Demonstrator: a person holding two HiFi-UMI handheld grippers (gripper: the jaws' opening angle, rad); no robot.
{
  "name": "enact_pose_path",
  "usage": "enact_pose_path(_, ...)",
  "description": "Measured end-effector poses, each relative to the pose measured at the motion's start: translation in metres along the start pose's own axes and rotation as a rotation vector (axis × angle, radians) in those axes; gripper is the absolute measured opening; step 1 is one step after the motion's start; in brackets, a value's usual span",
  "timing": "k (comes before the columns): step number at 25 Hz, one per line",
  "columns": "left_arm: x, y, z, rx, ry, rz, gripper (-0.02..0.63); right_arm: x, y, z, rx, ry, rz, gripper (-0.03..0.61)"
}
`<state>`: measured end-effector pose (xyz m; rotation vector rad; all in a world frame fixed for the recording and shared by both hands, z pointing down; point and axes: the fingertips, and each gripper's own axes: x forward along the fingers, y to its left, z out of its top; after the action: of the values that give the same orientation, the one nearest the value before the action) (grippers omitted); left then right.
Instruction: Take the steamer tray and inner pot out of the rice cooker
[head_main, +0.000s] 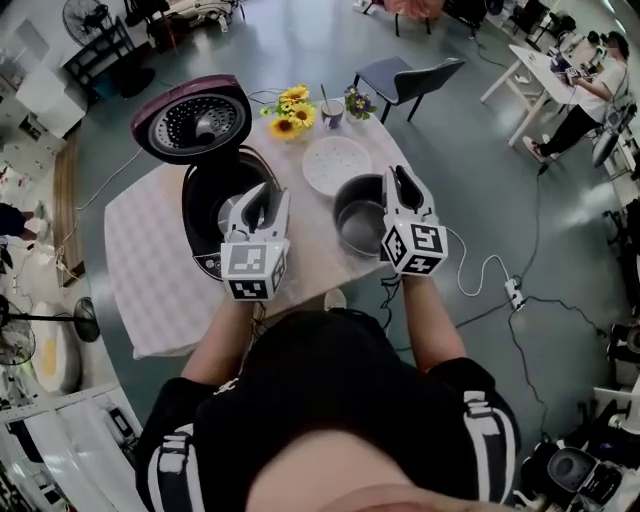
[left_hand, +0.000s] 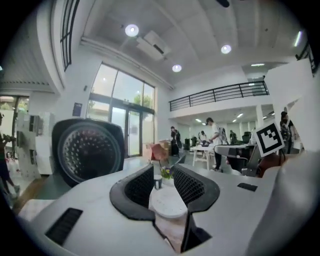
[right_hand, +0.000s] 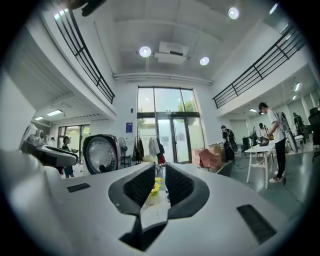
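Rice cooker (head_main: 208, 205) cavity partly hidden behind left gripper (head_main: 262, 200). Near rim of inner pot (head_main: 355, 228) covered by right gripper (head_main: 402, 185). Near table edge lost under person's torso.

Left tongs spread a little, empty. Right tongs nearly together, thin slit, empty.

Steamer tray (head_main: 337, 165) flat on checked tablecloth (head_main: 150, 250), just beyond pot. Both outside cooker, lid (head_main: 195, 120) upright.

Sunflowers (head_main: 290, 110) and cup (head_main: 332, 113) at far edge. Grey floor, dark chair (head_main: 405, 78), power strip (head_main: 514, 292), glass-fronted hall with balcony railing.

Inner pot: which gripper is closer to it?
Right. The right gripper is over the right rim of the inner pot; the left gripper is over the rice cooker.
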<state>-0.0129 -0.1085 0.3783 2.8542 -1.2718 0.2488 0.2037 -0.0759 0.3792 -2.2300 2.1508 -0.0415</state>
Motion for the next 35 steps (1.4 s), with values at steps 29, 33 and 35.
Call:
enact_pose_path(29,-0.223,0.167,-0.038,-0.021,-0.085,0.433,0.003,-0.035,0.319,0.027,-0.047,-0.14,0.488,0.0)
enact_pose_path(33,-0.227,0.175,-0.045,-0.04,-0.08,0.429,0.003,-0.034,0.329,0.022,-0.044,-0.13,0.49,0.0)
enact_pose_path(35,-0.229,0.179,-0.045,-0.039,-0.08,0.427,0.003,-0.033,0.334,0.02,-0.041,-0.124,0.494,0.0)
